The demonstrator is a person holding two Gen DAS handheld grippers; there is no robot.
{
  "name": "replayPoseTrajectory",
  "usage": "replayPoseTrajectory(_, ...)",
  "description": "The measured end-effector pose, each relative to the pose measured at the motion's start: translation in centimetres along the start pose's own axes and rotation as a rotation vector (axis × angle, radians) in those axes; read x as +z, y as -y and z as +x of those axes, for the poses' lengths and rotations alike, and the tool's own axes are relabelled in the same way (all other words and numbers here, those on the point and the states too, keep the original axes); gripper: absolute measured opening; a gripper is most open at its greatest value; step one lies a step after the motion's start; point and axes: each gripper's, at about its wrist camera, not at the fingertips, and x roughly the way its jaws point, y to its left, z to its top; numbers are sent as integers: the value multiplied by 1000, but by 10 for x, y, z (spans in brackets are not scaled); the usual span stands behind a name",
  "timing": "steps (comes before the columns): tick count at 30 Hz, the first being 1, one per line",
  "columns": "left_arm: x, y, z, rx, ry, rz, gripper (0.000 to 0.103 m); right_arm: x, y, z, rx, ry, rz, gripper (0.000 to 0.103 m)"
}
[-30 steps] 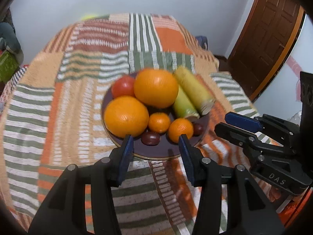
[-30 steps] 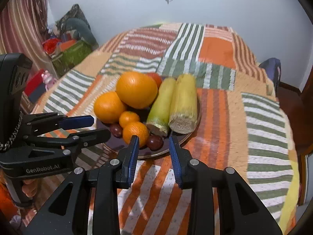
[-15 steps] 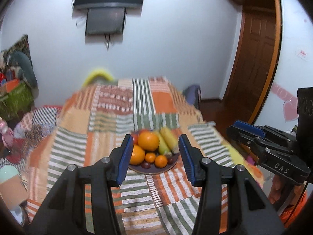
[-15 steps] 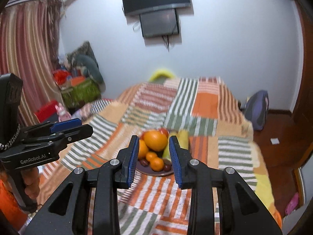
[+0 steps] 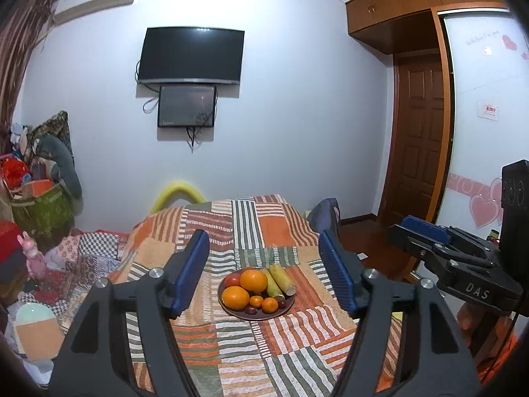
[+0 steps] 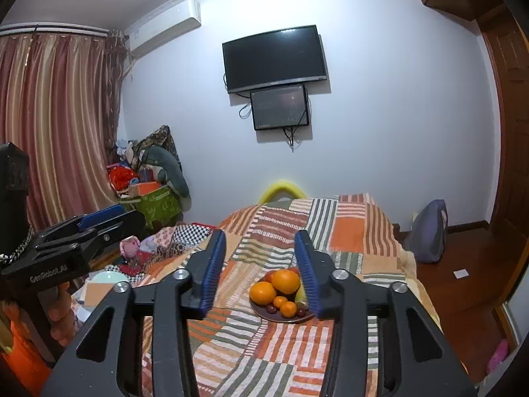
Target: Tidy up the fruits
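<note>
A dark round plate (image 5: 287, 307) sits on a patchwork striped bedspread (image 5: 264, 225). On it lie two large oranges (image 5: 253, 280), small tangerines (image 5: 269, 304), a tomato (image 5: 232, 280), dark plums and two corn cobs (image 5: 281, 278). The plate also shows in the right wrist view (image 6: 261, 312). My left gripper (image 5: 264, 274) is open and empty, held well back from the plate. My right gripper (image 6: 261, 271) is open and empty, also far back. Each gripper shows at the edge of the other's view.
A bed fills the middle of the room. Two screens (image 5: 191, 56) hang on the far wall. Clutter and bags (image 6: 148, 185) pile up at the left by a curtain. A wooden door (image 5: 420, 139) and a backpack (image 6: 429, 231) stand at the right.
Both grippers have pulled far back and up from the plate, so the whole room now shows. Both stay empty and their jaws have opened wider.
</note>
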Motion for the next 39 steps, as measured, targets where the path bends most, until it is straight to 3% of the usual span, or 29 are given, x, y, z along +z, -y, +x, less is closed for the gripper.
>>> replayPoseTrajectory(6, -6, 6, -9, 21, 22, 23, 90, -5, -3, -6, -42, 37, -2, 77)
replayPoseTrajectory(14, -13, 7, -16, 29, 29, 18, 100, -6, -10, -17, -110, 79, -28, 102)
replayPoseTrajectory(39, -15, 14, -22, 29, 30, 30, 102, -10, -11, -26, -125, 74, -33, 103)
